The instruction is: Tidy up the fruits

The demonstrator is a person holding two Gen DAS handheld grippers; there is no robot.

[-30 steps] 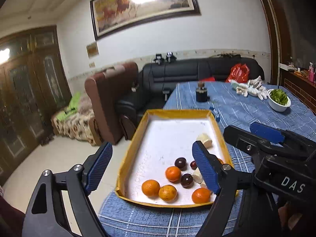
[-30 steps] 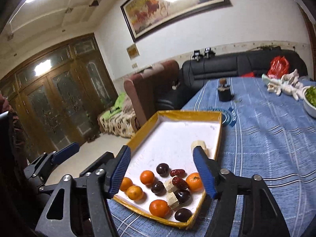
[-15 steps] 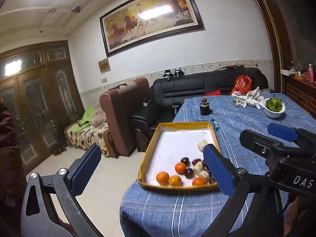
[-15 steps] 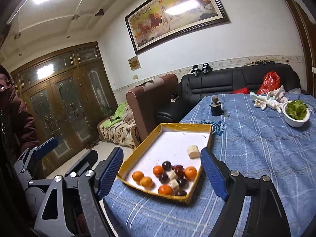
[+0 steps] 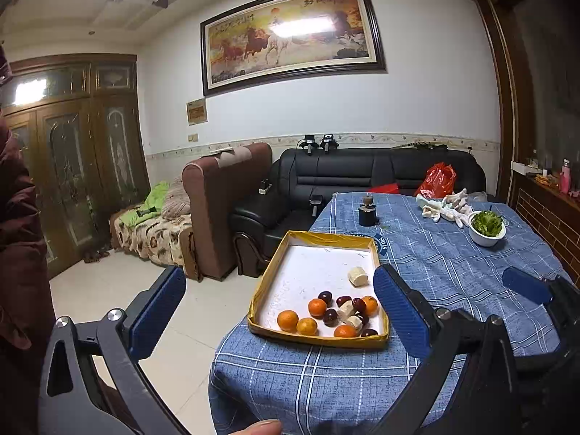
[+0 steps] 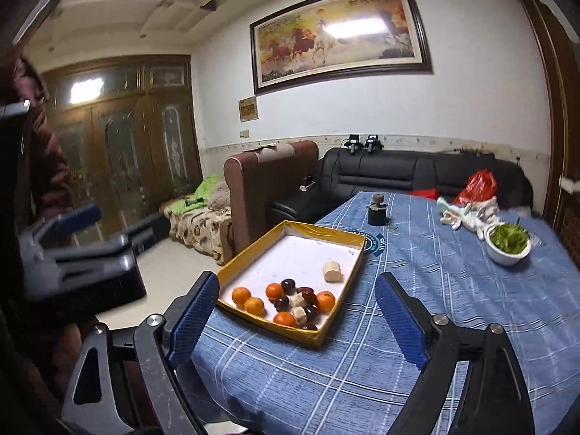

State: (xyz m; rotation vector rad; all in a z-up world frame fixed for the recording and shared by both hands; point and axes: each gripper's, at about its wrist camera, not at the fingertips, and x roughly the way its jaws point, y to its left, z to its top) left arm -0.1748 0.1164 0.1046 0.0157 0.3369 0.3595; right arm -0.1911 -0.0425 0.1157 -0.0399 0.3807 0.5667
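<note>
A yellow-walled tray [image 5: 326, 238] [image 6: 253, 251] with a white floor lies on the blue checked tablecloth, at the table's near left corner. At its near end sit several oranges [image 5: 288, 320] [image 6: 241, 294], dark plums [image 5: 330, 316] [image 6: 288, 284] and pale banana pieces, with one banana piece [image 5: 358, 276] [image 6: 332, 271] lying alone farther back. My left gripper [image 5: 279, 273] hangs open and empty, well short of the tray. The right gripper [image 6: 297, 279] holds nothing either, and its jaws are opening. Both are in the air in front of the table edge.
A white bowl of greens [image 5: 487, 227] [image 6: 507, 243], a small dark jar [image 5: 368, 212], white gloves [image 5: 446, 206] and a red bag [image 5: 436, 179] sit farther back on the table. A brown armchair [image 5: 224, 203] and a black sofa stand beyond. A dark red sleeve [image 5: 18, 253] is at the left.
Both grippers have drawn back and upward from the tray, which now looks smaller and farther off. Both pairs of jaws have spread wider. The fruit has not moved.
</note>
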